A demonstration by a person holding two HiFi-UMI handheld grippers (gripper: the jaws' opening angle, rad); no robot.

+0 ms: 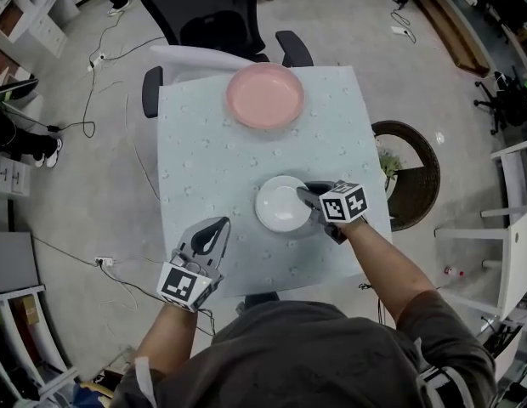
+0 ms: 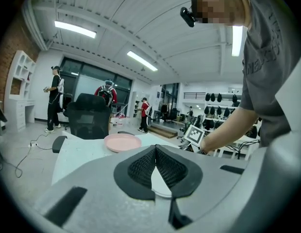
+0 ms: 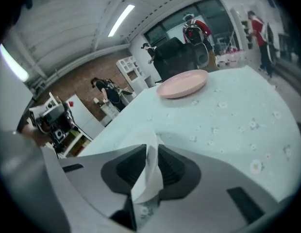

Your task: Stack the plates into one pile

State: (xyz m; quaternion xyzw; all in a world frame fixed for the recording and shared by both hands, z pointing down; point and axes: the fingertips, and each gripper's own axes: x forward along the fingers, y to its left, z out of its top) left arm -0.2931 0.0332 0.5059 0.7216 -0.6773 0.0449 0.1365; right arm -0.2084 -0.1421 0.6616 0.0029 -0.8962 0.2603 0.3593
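Observation:
A white plate [image 1: 280,204] rests near the middle of the table [image 1: 204,143], which has a pale blue cloth. My right gripper [image 1: 304,195] is at the plate's right rim. In the right gripper view the white rim [image 3: 149,176] fills the narrow gap between the pads of the right gripper [image 3: 151,152], so it is shut on it. A pink plate [image 1: 265,94] lies alone at the table's far edge, also visible as the pink plate [image 3: 182,84] ahead. My left gripper [image 1: 219,224] hovers at the table's near left corner, shut and empty, apart from both plates.
A black office chair [image 1: 214,15] stands behind the table's far side. A round dark basket [image 1: 408,172] with a plant sits on the floor to the right. Cables [image 1: 102,126] trail on the floor at left. Several people stand far off.

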